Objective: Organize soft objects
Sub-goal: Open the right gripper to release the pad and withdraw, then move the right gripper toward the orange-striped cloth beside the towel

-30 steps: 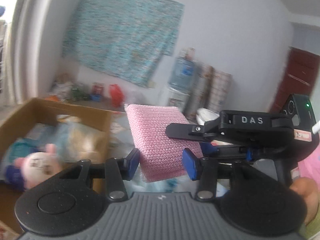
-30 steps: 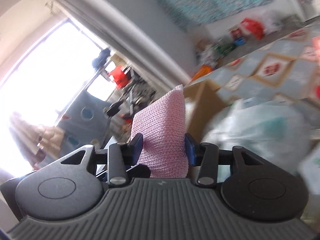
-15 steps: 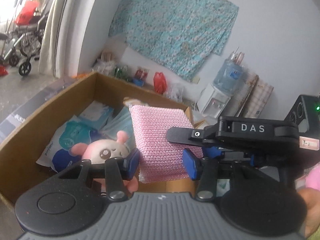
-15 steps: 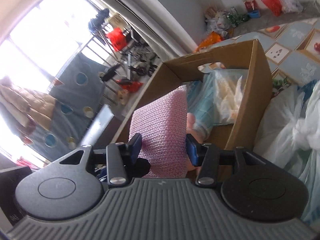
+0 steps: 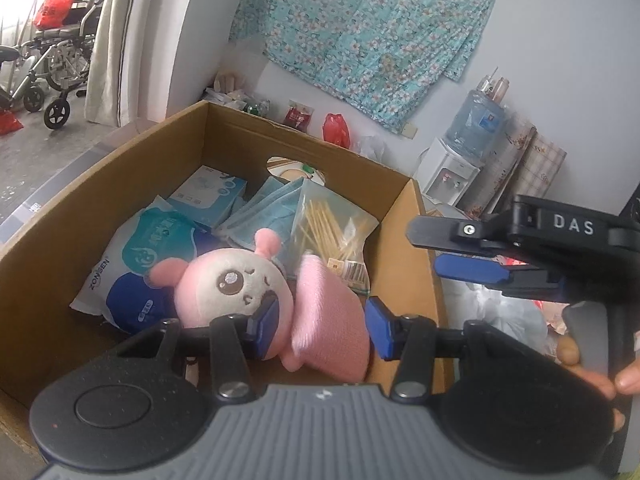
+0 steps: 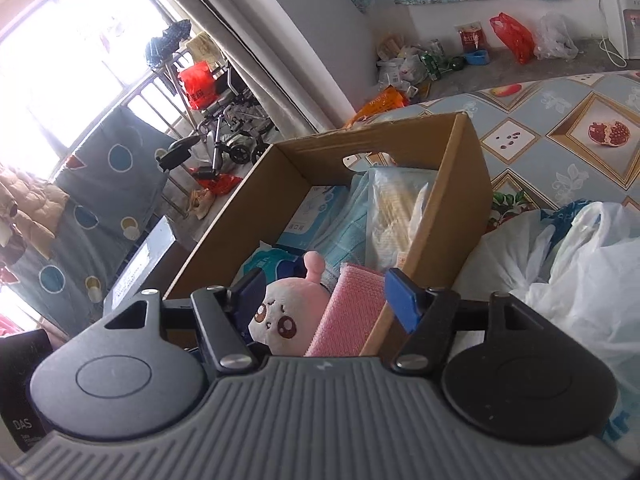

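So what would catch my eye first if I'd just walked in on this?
Probably the pink plush toy lying in the open cardboard box, with a pink knitted pad beside it against the box's near wall. Behind them lie a bag of cotton swabs and blue packets. A flowery turquoise cloth hangs on the wall beyond.

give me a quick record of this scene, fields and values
task thing: pink knit pad, down in the cardboard box, between the plush toy and the box wall
right gripper: open, jaws have just been opening, not pressing the pad
left gripper: pad sits between its fingers but is blurred; grip cannot be told
also in box: tissue pack, cotton swab bag
beside box: white plastic bags
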The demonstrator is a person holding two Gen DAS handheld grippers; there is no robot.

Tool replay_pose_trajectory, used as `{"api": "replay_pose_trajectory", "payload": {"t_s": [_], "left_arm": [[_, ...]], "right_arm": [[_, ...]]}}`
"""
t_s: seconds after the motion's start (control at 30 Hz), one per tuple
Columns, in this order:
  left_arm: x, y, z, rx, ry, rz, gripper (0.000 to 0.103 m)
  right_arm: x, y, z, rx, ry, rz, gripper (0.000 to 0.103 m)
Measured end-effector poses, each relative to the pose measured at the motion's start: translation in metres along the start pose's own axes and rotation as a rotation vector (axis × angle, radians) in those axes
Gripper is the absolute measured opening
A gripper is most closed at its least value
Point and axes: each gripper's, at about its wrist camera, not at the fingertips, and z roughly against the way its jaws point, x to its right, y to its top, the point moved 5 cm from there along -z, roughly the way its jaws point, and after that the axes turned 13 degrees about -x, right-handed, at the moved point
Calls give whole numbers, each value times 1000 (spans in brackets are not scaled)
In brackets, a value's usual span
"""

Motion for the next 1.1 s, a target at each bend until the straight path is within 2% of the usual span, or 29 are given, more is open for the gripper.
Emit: {"api": "replay_pose_trajectory", "payload": {"t_s": [0.2, 0.37, 0.43, 0.53, 0.67, 0.83, 1.03, 1.1], "left_arm": [[12, -4, 17, 44, 7, -38, 64], [37, -14, 44, 89, -35, -111, 77], [54, -20, 56, 116, -53, -163, 86], [85, -32, 71, 157, -78, -265, 92], [135, -53, 77, 165, -147, -405, 95], [192, -85, 55, 119, -208, -542, 95], [260, -131, 11, 72, -254, -736, 94], [280, -142, -9, 47, -241, -797, 91]], "right_arm": [[9, -11, 25, 36, 40, -20, 70], [22, -37, 78, 117, 62, -22, 79], [30, -47, 107, 151, 28, -17, 80], [52, -64, 154, 214, -50, -39, 81], [90, -93, 214, 290, -128, -124, 83], [141, -139, 255, 312, -206, -244, 83], [198, -182, 263, 275, -219, -385, 83], [217, -193, 260, 267, -209, -436, 83]]}}
